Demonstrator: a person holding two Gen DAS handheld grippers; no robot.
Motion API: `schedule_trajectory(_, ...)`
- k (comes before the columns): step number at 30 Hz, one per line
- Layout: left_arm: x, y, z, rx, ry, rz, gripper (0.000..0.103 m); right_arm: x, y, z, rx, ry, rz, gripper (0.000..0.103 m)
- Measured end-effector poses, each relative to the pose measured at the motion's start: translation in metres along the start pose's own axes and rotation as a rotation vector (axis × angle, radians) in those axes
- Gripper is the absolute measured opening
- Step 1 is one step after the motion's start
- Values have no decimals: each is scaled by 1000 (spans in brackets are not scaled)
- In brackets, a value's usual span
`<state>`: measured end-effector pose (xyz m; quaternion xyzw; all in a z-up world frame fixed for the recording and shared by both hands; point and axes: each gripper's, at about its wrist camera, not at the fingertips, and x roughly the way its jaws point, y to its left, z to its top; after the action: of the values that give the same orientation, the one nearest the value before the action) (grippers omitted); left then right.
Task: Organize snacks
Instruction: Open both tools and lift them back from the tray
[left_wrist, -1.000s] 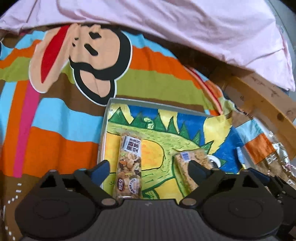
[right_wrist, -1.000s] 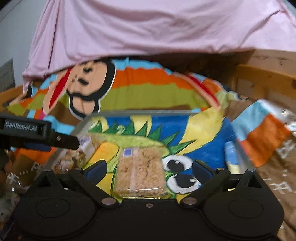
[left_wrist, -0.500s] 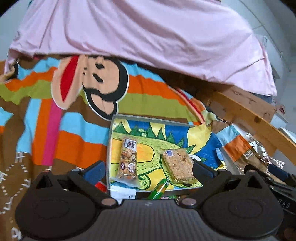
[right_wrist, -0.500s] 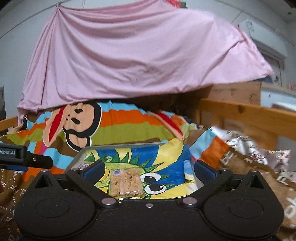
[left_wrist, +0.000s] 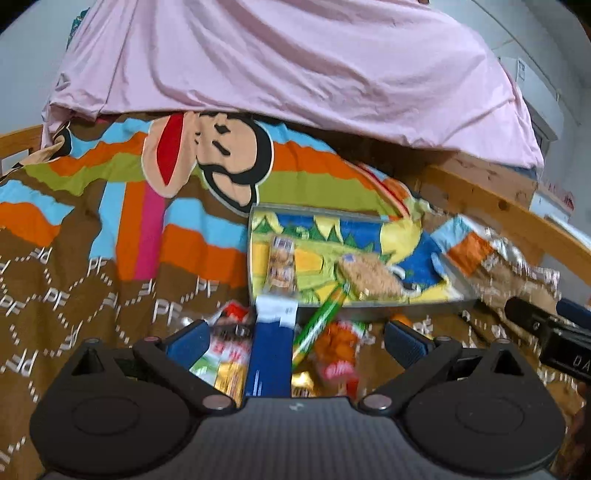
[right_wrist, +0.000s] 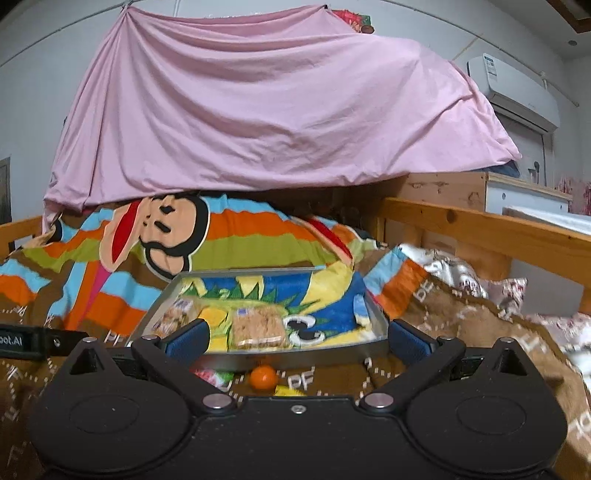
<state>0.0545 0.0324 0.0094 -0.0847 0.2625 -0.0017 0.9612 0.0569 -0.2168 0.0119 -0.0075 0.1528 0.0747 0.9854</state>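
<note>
A metal tray (left_wrist: 255, 254) with a dinosaur picture lies on the bed. It holds a nut bar (left_wrist: 282, 264) at its left and a square grain cake (left_wrist: 373, 277) in the middle. My left gripper (left_wrist: 295, 338) is open and empty above a pile of loose snacks (left_wrist: 332, 350) in front of the tray, among them a blue pack (left_wrist: 271, 354) and a green stick (left_wrist: 321, 328). My right gripper (right_wrist: 297, 336) is open and empty, pulled back from the tray (right_wrist: 295, 356). The grain cake (right_wrist: 258, 326) and an orange ball (right_wrist: 263, 376) show in the right wrist view.
A striped monkey blanket (left_wrist: 110, 221) covers the bed. A pink sheet (right_wrist: 258, 110) hangs behind. A wooden bed rail (right_wrist: 480, 232) runs along the right. The right gripper's body (left_wrist: 550, 332) shows at the right of the left wrist view.
Both grippers have pulled back and up from the tray. The snack pile in front of the tray has come into view. The bar and cake stay in the tray.
</note>
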Motion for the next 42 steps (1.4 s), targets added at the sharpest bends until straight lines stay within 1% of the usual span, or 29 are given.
schedule_trajectory(4, -7, 4, -16, -2, 19, 2, 103, -8, 10, -14, -22, 35, 7, 102)
schedule_trajectory(8, -4, 8, -28, -4, 64, 4, 102, -8, 18, -26, -37, 78, 22, 102)
schedule_trajectory(16, 4, 19, -36, -39, 123, 58, 102, 0, 33, -41, -61, 148, 64, 102)
schedule_trajectory(23, 6, 24, -39, -48, 143, 74, 102, 3, 37, -47, -70, 171, 77, 102)
schedule_trajectory(37, 6, 28, -40, -47, 154, 77, 102, 8, 44, -52, -89, 190, 98, 102)
schedule_trajectory(42, 6, 31, -41, -49, 156, 86, 102, 9, 49, -55, -103, 197, 118, 102)
